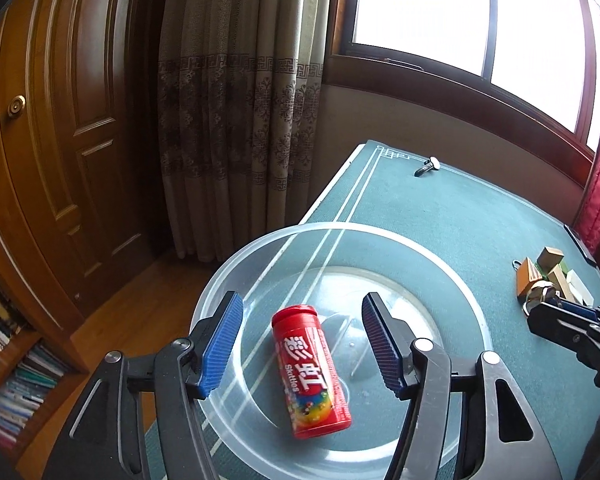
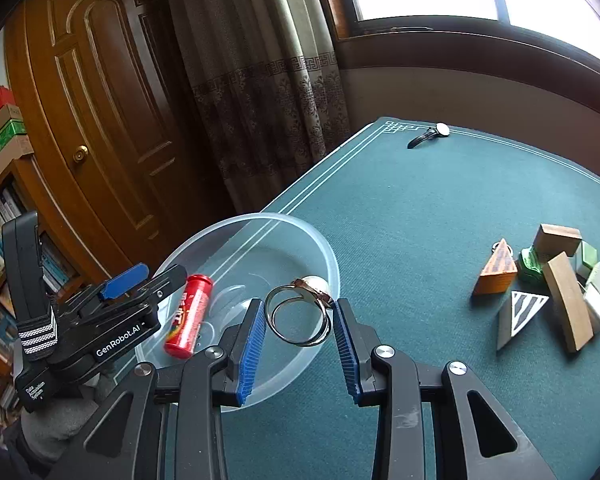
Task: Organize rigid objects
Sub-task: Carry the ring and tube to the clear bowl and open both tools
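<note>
Right tongs (image 2: 300, 320) pinch the ring (image 2: 298, 310) over the bowl's (image 2: 332, 256) five-o'clock rim, left tongs (image 1: 302, 344) wide above the candy tube (image 1: 310, 372): carry further inward, release low.

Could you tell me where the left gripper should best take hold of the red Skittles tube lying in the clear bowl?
Probably mid-body on the red Skittles tube, coming from above. It lies flat in the clear bowl, so the left gripper can close on its round sides.

green table (image 2: 420, 208) | clear bowl (image 2: 324, 248) | wooden blocks (image 2: 556, 280) | watch (image 2: 430, 135)
</note>
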